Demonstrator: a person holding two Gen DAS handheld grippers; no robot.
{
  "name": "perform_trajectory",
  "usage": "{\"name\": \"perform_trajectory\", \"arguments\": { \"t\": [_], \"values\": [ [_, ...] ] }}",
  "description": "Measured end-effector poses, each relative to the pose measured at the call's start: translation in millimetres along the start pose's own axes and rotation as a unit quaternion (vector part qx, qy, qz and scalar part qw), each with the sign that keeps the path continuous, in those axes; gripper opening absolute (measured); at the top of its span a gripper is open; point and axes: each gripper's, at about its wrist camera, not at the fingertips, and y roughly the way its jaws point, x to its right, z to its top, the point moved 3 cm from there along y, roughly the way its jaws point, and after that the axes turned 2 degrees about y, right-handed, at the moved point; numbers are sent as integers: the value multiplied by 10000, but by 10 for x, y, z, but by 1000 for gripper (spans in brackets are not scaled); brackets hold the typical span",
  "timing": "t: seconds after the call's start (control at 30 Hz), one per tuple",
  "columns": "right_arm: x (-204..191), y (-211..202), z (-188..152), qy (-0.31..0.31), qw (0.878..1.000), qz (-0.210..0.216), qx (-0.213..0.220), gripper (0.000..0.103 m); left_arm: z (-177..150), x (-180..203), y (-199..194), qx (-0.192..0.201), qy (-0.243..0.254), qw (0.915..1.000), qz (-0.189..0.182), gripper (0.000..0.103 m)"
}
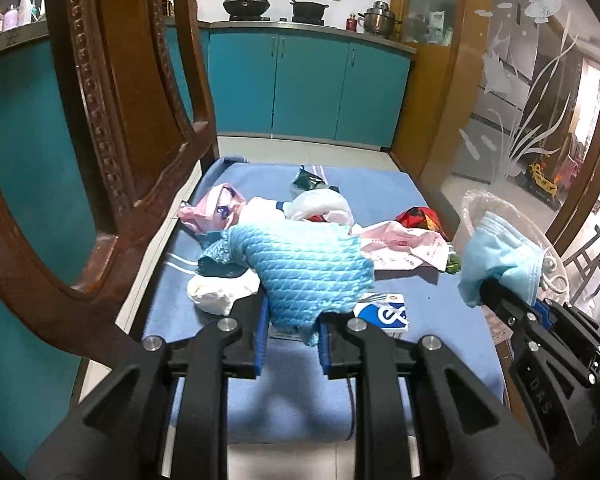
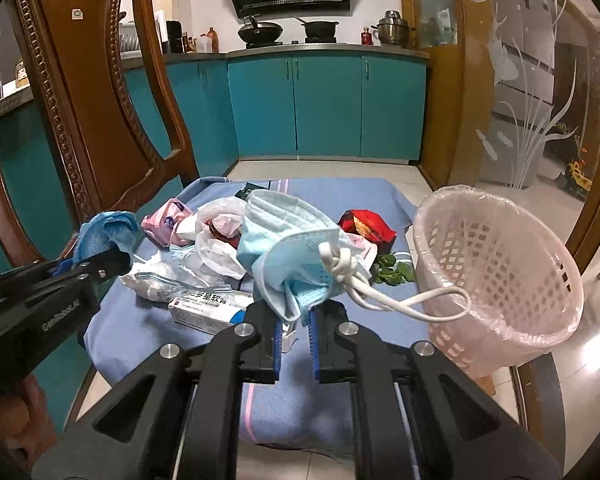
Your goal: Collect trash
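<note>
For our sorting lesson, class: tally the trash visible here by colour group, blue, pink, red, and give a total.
Blue: 2, the blue textured cloth in the left claw and the blue face mask in the right claw.
Pink: 2, the pink wrapper and the pink printed bag.
Red: 1, the red packet.
Total: 5

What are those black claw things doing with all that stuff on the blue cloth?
Someone is tidying up trash with a claw in each hand. The left gripper is pinching a blue textured cloth. The right gripper is pinching a blue face mask, lifted up beside the pink basket with a plastic liner. More trash waits on the blue cloth-covered table: a red wrapper, a white bag and a medicine box.
</note>
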Motion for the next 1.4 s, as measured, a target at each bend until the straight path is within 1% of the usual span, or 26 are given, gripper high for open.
{"name": "perform_trajectory", "arguments": {
  "t": [0.1, 0.2, 0.27, 0.33, 0.37, 0.43, 0.47, 0.5, 0.53, 0.6, 0.63, 0.67, 0.7, 0.73, 0.8, 0.87, 0.93, 1.1, 1.17, 1.2, 1.23, 1.27, 1.3, 1.33, 1.37, 1.4],
  "values": [
    [65, -24, 4, 16, 10000, -53, 35, 11, -8, 39, 19, -27, -7, 10000, -52, 21],
    [295, -61, 96, 133, 9992, -297, 243, 11, -20, 89, 10, -27, 49, 9999, -105, 21],
    [556, -50, 189, 326, 9974, -540, 346, 11, -26, 117, 3, -17, 97, 9999, -134, 21],
    [966, 5, 301, 679, 9927, -906, 419, 12, -40, 149, 3, -16, 156, 9998, -151, 21],
    [1165, 61, 339, 846, 9905, -1014, 387, 14, -49, 164, 13, -28, 181, 9997, -160, 21],
    [1530, 223, 364, 1189, 9859, -1150, 266, 23, -61, 187, 36, -47, 219, 9996, -155, 21],
    [1652, 294, 353, 1315, 9843, -1154, 215, 35, -70, 202, 51, -62, 242, 9996, -153, 21],
    [1790, 389, 327, 1453, 9826, -1152, 106, 58, -86, 228, 78, -82, 280, 9995, -154, 21],
    [1943, 496, 273, 1621, 9797, -1176, -72, 65, -97, 244, 87, -92, 298, 9994, -147, 21],
    [2083, 535, 217, 1885, 9745, -1186, -265, 67, -117, 275, 136, -142, 336, 9992, -142, 21],
    [2152, 474, 233, 2109, 9714, -1058, -265, 68, -124, 287, 156, -169, 343, 9991, -159, 21],
    [2172, 396, 263, 2227, 9701, -949, -146, 71, -141, 315, 159, -202, 349, 9990, -188, 21],
    [2194, 262, 315, 2342, 9683, -869, 89, 78, -142, 350, 173, -250, 350, 9987, -265, 21],
    [2181, 155, 355, 2404, 9663, -871, 294, 82, -136, 386, 174, -270, 369, 9984, -346, 21],
    [2213, -128, 410, 2575, 9575, -994, 841, 92, -110, 516, 157, -238, 459, 9973, -527, 21],
    [2300, -337, 405, 2836, 9440, -1167, 1217, 93, -64, 757, 201, -293, 598, 9949, -758, 21],
    [2344, -448, 370, 3102, 9311, -1268, 1437, 93, -23, 1040, 259, -346, 776, 9920, -937, 20],
    [2528, -612, 320, 3442, 9115, -1409, 1758, 93, 225, 2117, 448, -435, 1259, 9762, -1709, 21],
    [2594, -686, 309, 3567, 9019, -1469, 1943, 93, 304, 2475, 565, -554, 1420, 9692, -1935, 28],
    [2608, -718, 290, 3581, 9006, -1469, 1980, 93, 345, 2645, 640, -572, 1490, 9663, -2021, 32],
    [2612, -713, 300, 3579, 9010, -1447, 1977, 93, 363, 2735, 679, -496, 1565, 9661, -1990, 45],
    [2607, -696, 302, 3546, 9040, -1408, 1930, 93, 383, 2808, 717, -351, 1760, 9660, -1859, 54],
    [2596, -671, 295, 3506, 9077, -1367, 1858, 93, 389, 2798, 731, -256, 1870, 9668, -1721, 67],
    [2586, -653, 280, 3470, 9113, -1319, 1782, 93, 391, 2738, 718, -190, 1919, 9679, -1611, 70],
    [2592, -636, 297, 3428, 9151, -1248, 1718, 93, 393, 2644, 704, -173, 1923, 9683, -1583, 70],
    [2564, -594, 317, 3363, 9197, -1174, 1654, 93, 390, 2460, 659, -191, 1863, 9694, -1588, 73]
  ]
}}
